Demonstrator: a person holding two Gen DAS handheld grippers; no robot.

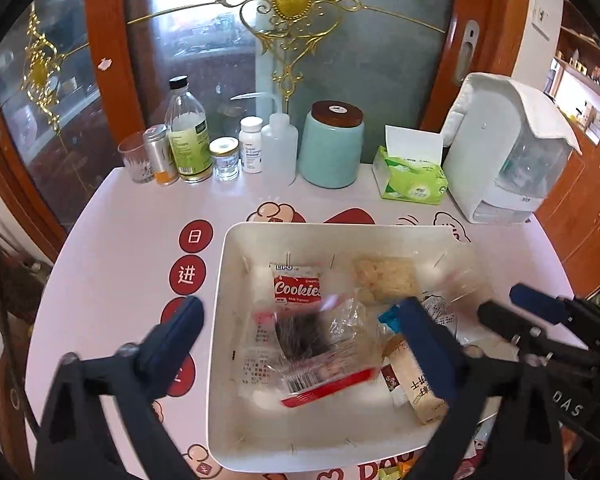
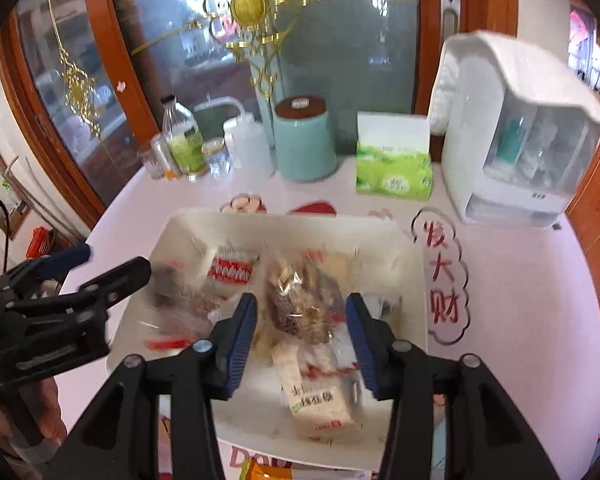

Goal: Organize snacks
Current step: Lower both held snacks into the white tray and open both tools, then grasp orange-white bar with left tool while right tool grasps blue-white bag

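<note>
Judging progress as late: white bin (image 1: 224, 280) at table centre holds cookies pack (image 1: 297, 285), clear-wrapped snacks and a cracker bar (image 2: 320, 396), left gripper (image 1: 300, 320) and right gripper (image 2: 302, 320) both spread apart, empty (more wrappers at the near edge remain).

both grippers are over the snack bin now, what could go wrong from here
1. The left gripper and right gripper both hang open over the white bin, close together; they could bump each other.
2. The clear nut packet lies between the right jaws atop other wrappers, so closing may snag a neighbour such as the long cracker pack.
3. The Cookies packet and the rest lie loosely piled, so a pull could drag items out over the rim.
</note>
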